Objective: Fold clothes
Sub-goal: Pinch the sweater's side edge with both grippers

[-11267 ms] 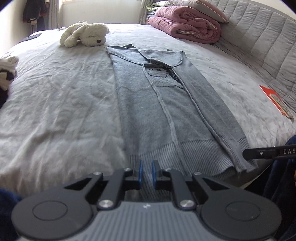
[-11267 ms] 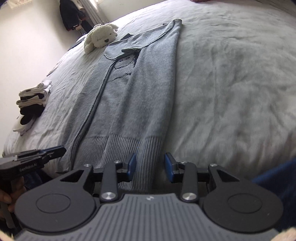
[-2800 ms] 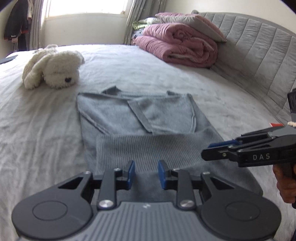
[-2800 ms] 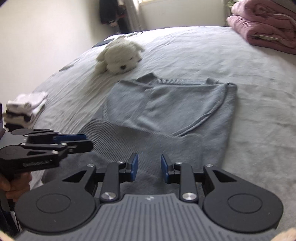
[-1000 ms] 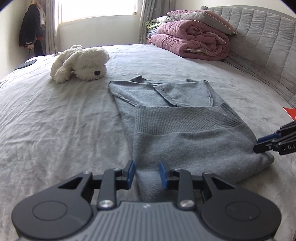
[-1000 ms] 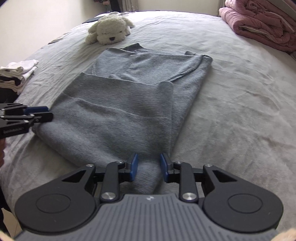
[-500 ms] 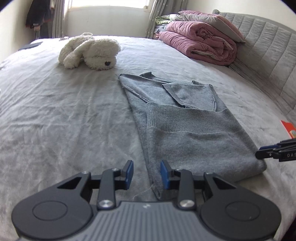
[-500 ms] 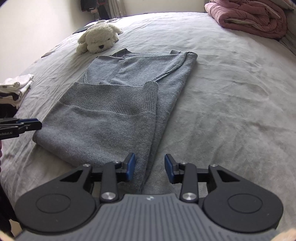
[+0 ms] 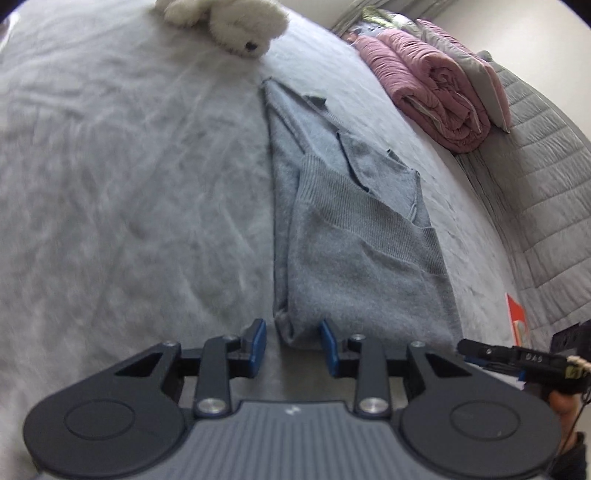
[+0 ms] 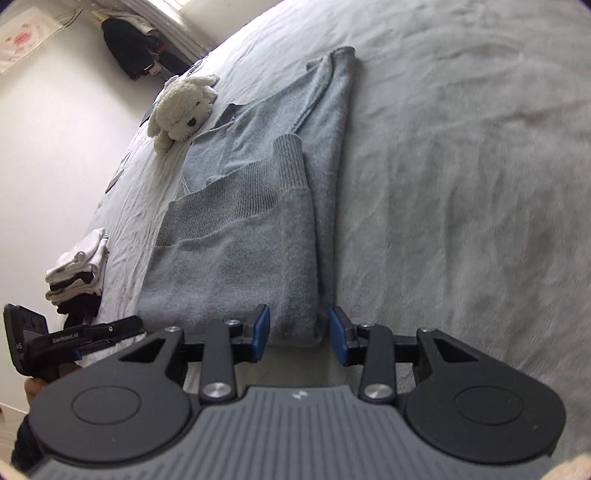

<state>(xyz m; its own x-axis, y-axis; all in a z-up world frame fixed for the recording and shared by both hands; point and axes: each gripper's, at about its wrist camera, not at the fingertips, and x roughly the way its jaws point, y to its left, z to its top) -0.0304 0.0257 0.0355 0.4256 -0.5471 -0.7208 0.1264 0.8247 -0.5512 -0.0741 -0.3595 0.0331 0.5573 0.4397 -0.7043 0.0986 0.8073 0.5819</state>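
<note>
A grey knit sweater [image 9: 354,236] [image 10: 251,236] lies on the bed, sleeves folded in and its ribbed hem doubled up over the body. My left gripper [image 9: 292,347] is open, its blue pads on either side of the near left corner of the fold. At the near right corner my right gripper [image 10: 299,332] is open too, the folded edge between its pads. Each gripper shows at the edge of the other's view, the right gripper [image 9: 480,352] low on the right and the left gripper [image 10: 107,330] low on the left.
The grey bed sheet [image 9: 110,184] spreads wide on both sides. A white plush dog [image 9: 236,22] [image 10: 183,107] sits beyond the collar. A rolled pink duvet [image 9: 432,99] lies by the quilted headboard. Folded clothes [image 10: 79,273] are stacked at the left edge; an orange card [image 9: 517,314] lies right.
Both grippers have dropped lower and moved in on the sweater's near corners, so the folded edge now sits between their open pads. The sweater itself has not shifted.
</note>
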